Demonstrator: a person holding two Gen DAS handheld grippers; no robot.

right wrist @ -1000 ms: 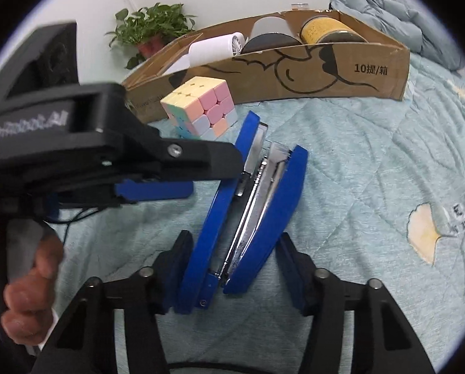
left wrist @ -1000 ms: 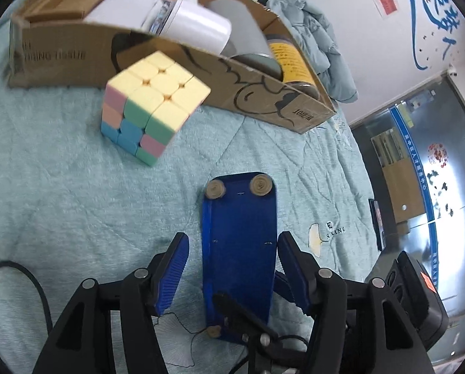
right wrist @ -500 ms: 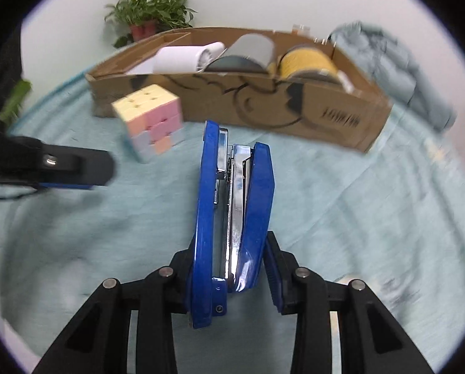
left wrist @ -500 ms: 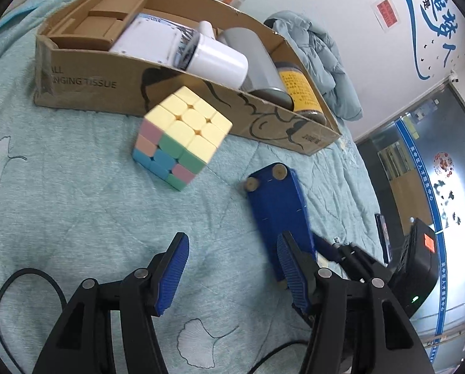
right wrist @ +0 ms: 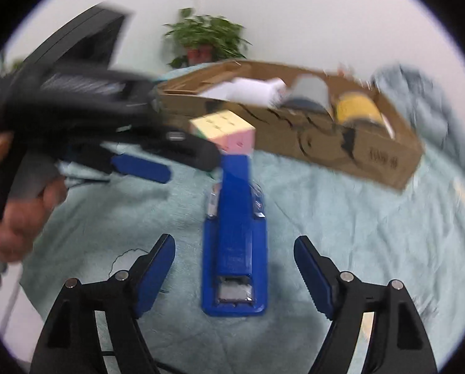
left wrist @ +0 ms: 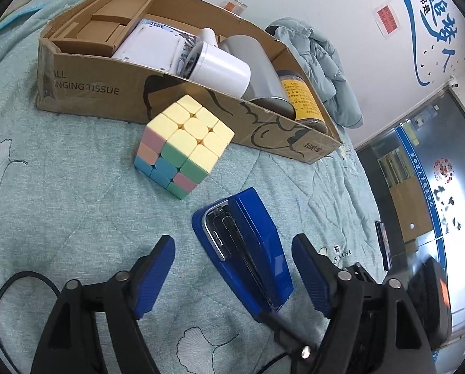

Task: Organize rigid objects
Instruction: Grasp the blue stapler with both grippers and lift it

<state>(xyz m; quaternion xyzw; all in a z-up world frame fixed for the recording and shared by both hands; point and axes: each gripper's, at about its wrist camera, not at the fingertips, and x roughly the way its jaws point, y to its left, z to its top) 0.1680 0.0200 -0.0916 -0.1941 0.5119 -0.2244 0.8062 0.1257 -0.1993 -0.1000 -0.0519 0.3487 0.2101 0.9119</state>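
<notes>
A blue stapler (left wrist: 248,249) lies flat on the teal quilt, also in the right wrist view (right wrist: 235,249). My left gripper (left wrist: 234,275) is open, with the stapler between its fingers and not touching them. My right gripper (right wrist: 234,272) is open around the stapler's rear end, apart from it. A pastel puzzle cube (left wrist: 185,145) stands on the quilt just beyond the stapler and shows blurred in the right wrist view (right wrist: 224,129). The left gripper's body (right wrist: 92,118) crosses the right wrist view at the left.
A long cardboard box (left wrist: 107,90) stands behind the cube and holds a white cup (left wrist: 223,68), a grey cylinder (left wrist: 257,62), a yellow-labelled jar (left wrist: 297,96) and a white box. A padded jacket (left wrist: 322,62) lies beyond. A potted plant (right wrist: 205,39) stands at the back.
My right gripper has opened and let go of the stapler, which now lies flat and closed on the quilt. My left gripper has shifted so the stapler sits between its fingers.
</notes>
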